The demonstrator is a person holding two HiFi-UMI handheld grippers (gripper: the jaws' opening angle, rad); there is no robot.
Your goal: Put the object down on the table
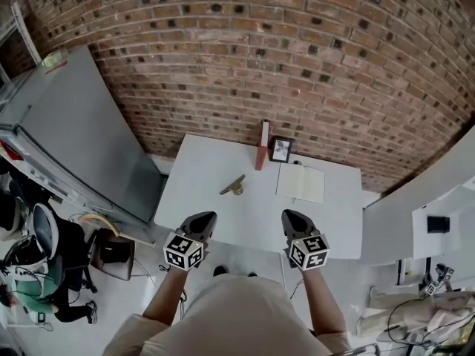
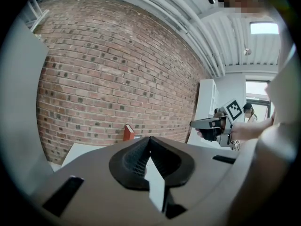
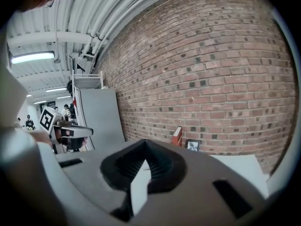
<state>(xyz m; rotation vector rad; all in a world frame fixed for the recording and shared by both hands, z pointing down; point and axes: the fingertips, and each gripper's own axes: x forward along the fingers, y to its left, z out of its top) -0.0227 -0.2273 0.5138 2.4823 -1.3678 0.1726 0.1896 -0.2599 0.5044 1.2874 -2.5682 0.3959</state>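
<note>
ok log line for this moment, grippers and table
left gripper: shut, empty | right gripper: shut, empty | both by near edge of table | on table: brass object, open notebook, red book, picture frame

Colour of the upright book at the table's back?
It's a red upright book; clearest in the head view.

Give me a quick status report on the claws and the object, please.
Left claw shut, empty. Right claw shut, empty. Tan object lying on the table, clear of both claws. Open notebook to its right, not touching.
</note>
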